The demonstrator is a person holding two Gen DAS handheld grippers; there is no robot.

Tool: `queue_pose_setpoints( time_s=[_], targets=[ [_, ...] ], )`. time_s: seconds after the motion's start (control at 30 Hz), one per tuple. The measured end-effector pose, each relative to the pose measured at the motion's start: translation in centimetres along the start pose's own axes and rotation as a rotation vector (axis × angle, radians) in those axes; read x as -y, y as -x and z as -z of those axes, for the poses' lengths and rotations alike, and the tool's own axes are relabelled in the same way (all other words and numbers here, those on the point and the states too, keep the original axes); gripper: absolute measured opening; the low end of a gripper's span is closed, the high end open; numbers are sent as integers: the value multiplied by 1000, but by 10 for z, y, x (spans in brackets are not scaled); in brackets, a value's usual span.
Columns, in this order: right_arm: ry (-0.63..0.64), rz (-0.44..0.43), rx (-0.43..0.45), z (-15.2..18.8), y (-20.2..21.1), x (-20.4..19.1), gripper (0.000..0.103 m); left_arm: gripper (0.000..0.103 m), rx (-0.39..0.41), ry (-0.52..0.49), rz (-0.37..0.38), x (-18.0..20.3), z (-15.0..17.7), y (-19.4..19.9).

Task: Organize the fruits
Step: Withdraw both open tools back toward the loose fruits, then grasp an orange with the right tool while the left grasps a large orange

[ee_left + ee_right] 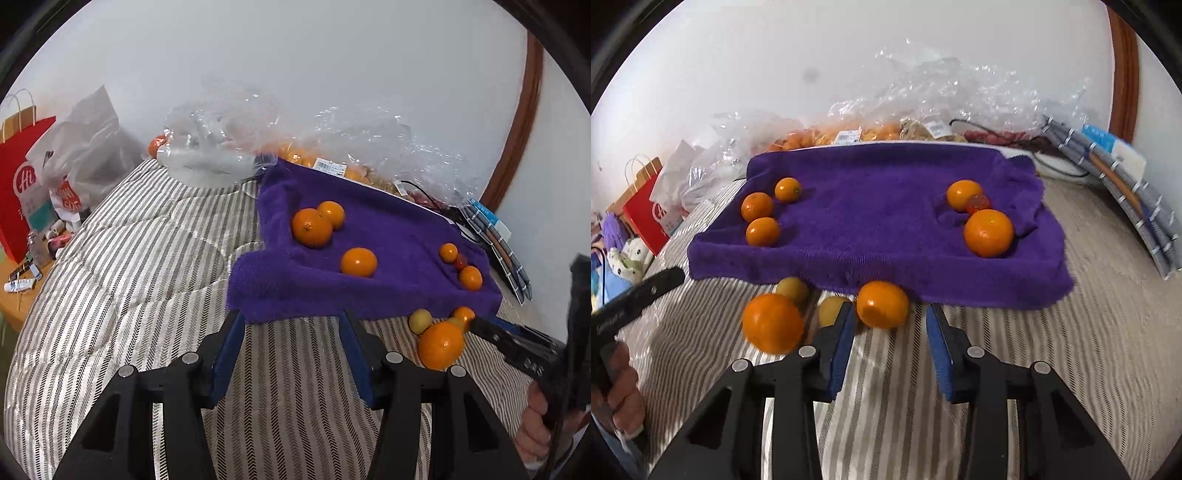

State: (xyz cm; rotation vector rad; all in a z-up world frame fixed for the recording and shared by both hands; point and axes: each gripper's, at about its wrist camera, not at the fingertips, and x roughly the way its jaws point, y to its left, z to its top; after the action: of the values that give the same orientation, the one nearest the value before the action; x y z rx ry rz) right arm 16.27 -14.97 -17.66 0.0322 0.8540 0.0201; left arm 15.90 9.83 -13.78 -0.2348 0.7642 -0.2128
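A purple towel (879, 206) lies on the striped bed. Three oranges (757, 206) sit on its left part; two oranges (988, 232) and a small red fruit (978, 202) sit on its right part. In front of the towel lie a large orange (772, 322), another orange (882, 304) and two small yellow fruits (793, 290). My right gripper (891, 314) is open, its jaws just short of the orange at the towel's edge. My left gripper (291, 317) is open and empty at the towel's near edge. The right gripper also shows in the left wrist view (480, 325) beside the loose fruits (441, 345).
Clear plastic bags of fruit (871, 129) lie behind the towel against the wall. Notebooks and a box (1115, 173) lie at the right. A red paper bag (22, 184) and small items stand on a side table at the left. The striped bedspread (129, 277) surrounds the towel.
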Motion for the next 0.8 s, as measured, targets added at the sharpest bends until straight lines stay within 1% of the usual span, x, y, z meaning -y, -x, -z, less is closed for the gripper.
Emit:
queue_pose_setpoints(
  time_s=[0.1, 0.3, 0.33, 0.37, 0.4, 0.43, 0.6, 0.7, 0.73, 0.8],
  targets=[
    [-31, -28, -23, -6, -11, 4, 39, 51, -6, -7, 3, 1, 0, -1],
    [-65, -71, -23, -12, -20, 10, 39, 51, -14, -10, 8, 2, 0, -2],
    [-74, -85, -25, -12, -21, 11, 39, 51, -16, -11, 9, 2, -1, -3],
    [-78, -96, -26, -11, -22, 12, 34, 52, -18, -12, 10, 2, 0, -3],
    [-80, -104, -27, -10, -22, 13, 34, 52, -21, -10, 11, 2, 0, -4],
    [-78, -101, -23, -10, -20, 13, 33, 52, -22, -7, 13, 1, 0, -4],
    [-50, -41, 11, -4, 0, 22, 33, 51, -29, 8, 26, -2, 0, -5],
    [-24, 4, -16, 7, 7, 32, 33, 51, -28, -3, 29, 1, 1, -5],
    [-21, 9, -24, 10, 8, 36, 33, 51, -28, -8, 32, 2, 1, -4],
    [-28, -17, -27, 17, 14, 42, 33, 51, -29, -17, 42, 4, 1, -4]
  ],
)
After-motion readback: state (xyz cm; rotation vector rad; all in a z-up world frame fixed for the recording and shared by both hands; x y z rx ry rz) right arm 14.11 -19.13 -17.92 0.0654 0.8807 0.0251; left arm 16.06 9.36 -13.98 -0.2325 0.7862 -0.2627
